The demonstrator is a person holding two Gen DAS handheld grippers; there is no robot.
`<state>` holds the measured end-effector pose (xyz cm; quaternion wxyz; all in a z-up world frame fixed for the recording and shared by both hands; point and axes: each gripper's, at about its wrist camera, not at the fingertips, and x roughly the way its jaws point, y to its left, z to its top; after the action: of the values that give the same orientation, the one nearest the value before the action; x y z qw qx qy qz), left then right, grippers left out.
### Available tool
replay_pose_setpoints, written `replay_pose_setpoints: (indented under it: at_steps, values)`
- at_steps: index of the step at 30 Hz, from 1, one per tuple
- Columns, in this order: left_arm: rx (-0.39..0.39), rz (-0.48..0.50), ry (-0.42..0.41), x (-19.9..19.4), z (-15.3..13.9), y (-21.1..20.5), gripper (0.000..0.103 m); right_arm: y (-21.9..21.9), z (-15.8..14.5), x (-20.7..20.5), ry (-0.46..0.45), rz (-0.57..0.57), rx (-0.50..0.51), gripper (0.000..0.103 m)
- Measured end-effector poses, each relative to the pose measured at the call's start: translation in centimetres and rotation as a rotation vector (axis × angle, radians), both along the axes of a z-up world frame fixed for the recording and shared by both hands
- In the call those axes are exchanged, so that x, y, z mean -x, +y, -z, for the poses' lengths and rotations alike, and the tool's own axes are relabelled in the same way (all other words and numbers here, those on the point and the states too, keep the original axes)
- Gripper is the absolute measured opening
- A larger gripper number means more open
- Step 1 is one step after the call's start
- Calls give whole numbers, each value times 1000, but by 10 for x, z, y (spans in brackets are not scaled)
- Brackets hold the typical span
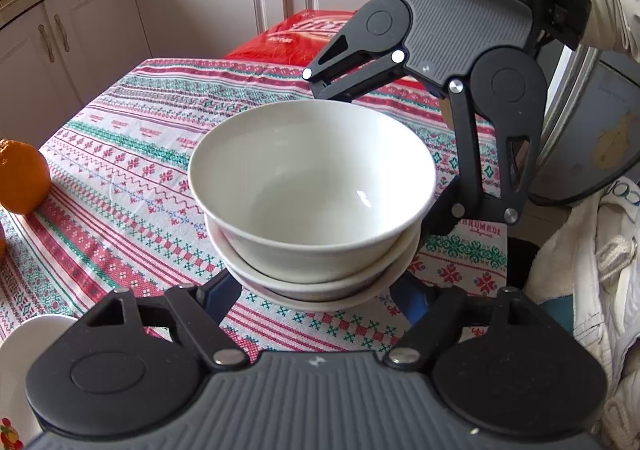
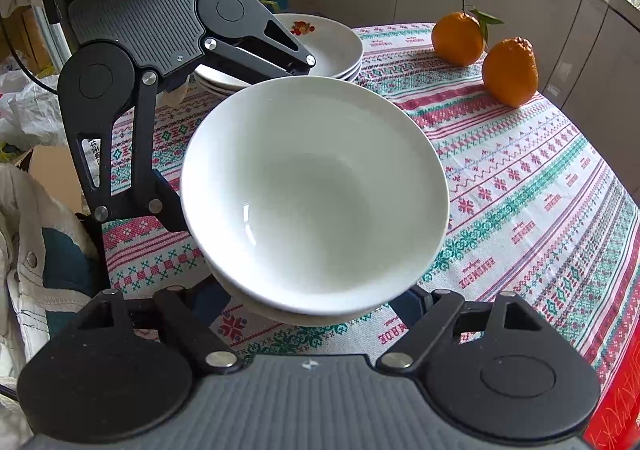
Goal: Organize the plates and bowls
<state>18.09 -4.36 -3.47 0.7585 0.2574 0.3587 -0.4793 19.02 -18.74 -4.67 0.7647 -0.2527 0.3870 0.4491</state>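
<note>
My left gripper (image 1: 314, 290) straddles the bowl stack, one finger (image 1: 224, 292) on either side of the lower bowls (image 1: 320, 286), and the tips run under the overhanging rim of the top bowl (image 1: 312, 185). I can't tell whether the pads are pressing or just flanking. It's the same on the other side: the right gripper (image 2: 310, 302) comes in opposite, jaws roughly half spread around the same stack, tips hidden beneath that rim, so I can't call a grip there either. Both tools point steeply down at the bowls from facing sides. The stack sits in the middle of the patterned cloth (image 1: 120, 153), with the top bowl nested in the ones below and looking a touch tilted from the right wrist. I can't say for sure whether the bottom bowl is touching the cloth. These look like glazed white ceramic, so I judge them stiff, fairly heavy as a stack, slick under the pads and quick to chip if they knock together. I'd take hold low on the outer wall under the rim, squeezing from both sides and keeping it level. Beyond them, a pile of plates (image 2: 332, 45) waits behind the left tool, two oranges (image 2: 508, 69) sit well apart, and a red box (image 1: 288, 37) stands past the table's far end.
</note>
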Motion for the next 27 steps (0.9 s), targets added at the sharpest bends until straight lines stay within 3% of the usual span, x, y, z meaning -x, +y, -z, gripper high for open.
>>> replay_pose_setpoints:
  at_steps: [8,17,27]
  values:
    - [21,-34,-48,4,-20,21,80,19,-22,0,-53,-31,26,88]
    - [17,-162,-110,-1,-45,71,80,74,-49,-18,-141,-148,34,88]
    - [-35,-323,-113,-16,-36,130,80,150,-36,-60,-136,-295,33,88]
